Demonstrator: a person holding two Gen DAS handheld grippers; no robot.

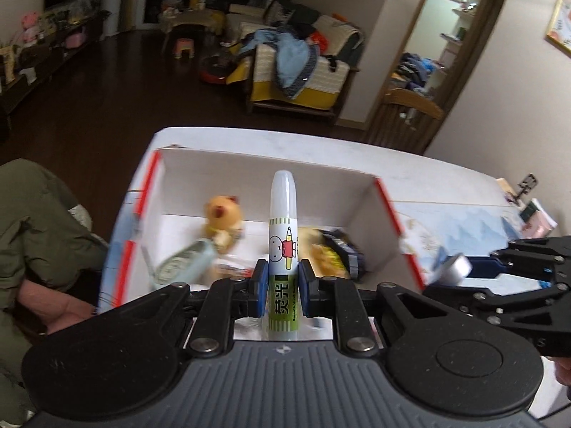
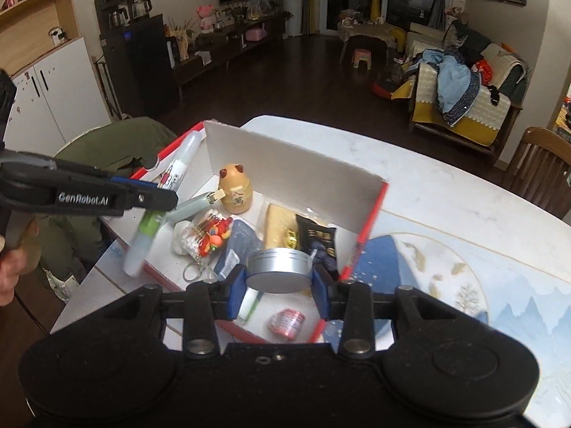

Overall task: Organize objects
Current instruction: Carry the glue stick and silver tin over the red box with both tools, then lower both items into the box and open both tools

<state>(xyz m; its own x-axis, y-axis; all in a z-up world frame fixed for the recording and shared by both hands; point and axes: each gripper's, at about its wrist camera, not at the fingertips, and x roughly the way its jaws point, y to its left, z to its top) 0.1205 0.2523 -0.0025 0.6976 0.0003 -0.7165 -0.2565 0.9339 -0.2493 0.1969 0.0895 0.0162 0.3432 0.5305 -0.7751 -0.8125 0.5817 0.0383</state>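
Left tool (image 1: 279, 278) is clamped on a highlighter pen (image 1: 283, 235) over the open white box (image 1: 271, 174) on the surface (image 2: 446, 192), while the right tool (image 2: 278, 290) is clamped on a round silver tin (image 2: 278, 267) above the same box, near a yellow figurine (image 2: 236, 189).

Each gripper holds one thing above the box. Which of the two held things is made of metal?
The round silver tin in the right gripper. The left gripper holds a white and green plastic marker instead.
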